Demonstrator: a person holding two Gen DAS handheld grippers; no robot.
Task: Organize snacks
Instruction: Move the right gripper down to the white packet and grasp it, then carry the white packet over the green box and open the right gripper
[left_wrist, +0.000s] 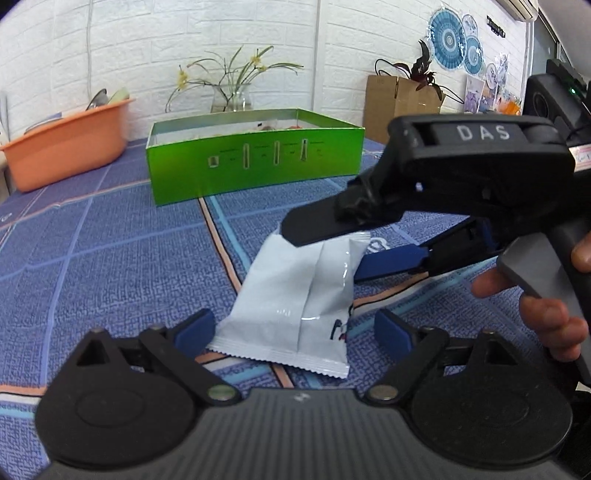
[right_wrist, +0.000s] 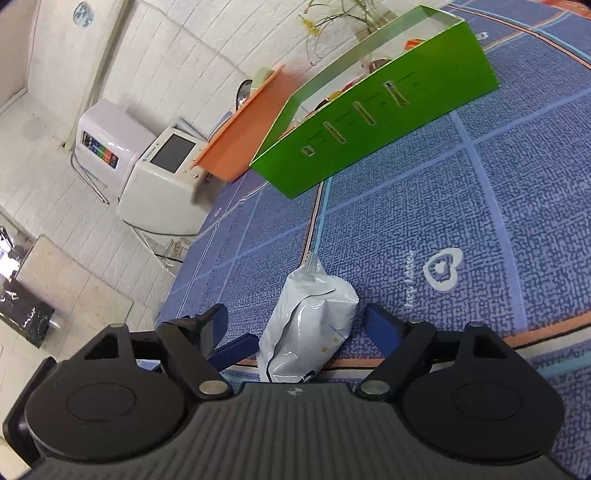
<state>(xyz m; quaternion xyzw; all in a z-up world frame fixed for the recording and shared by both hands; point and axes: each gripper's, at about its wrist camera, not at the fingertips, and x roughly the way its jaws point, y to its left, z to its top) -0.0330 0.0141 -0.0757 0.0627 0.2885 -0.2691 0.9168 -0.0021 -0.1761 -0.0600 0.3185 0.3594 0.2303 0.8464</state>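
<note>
Both claws (left_wrist: 295, 328) (right_wrist: 295, 325) straddle white snack packet (left_wrist: 291, 302), spread wide.

Blue patterned tablecloth (left_wrist: 110, 258) w/ grid lines & an orange stripe covers the table; a white heart logo (right_wrist: 441, 267) w/ small lettering beside it is printed on the cloth. Orange plastic basin (left_wrist: 70, 147) far left, dishes poking out the top. Glass vase w/ yellow flowers (left_wrist: 232, 88) at the far wall. Cardboard box (left_wrist: 400, 105) far right, w/ a dark red-leaved plant (left_wrist: 424, 72) at it. Blue & white paper discs (left_wrist: 456, 42) stuck on the white brick wall (left_wrist: 147, 55) far right. Off the table's left edge, two white appliances: one w/ a dark screen (right_wrist: 166, 173), one w/ coloured buttons (right_wrist: 107, 144).
</note>
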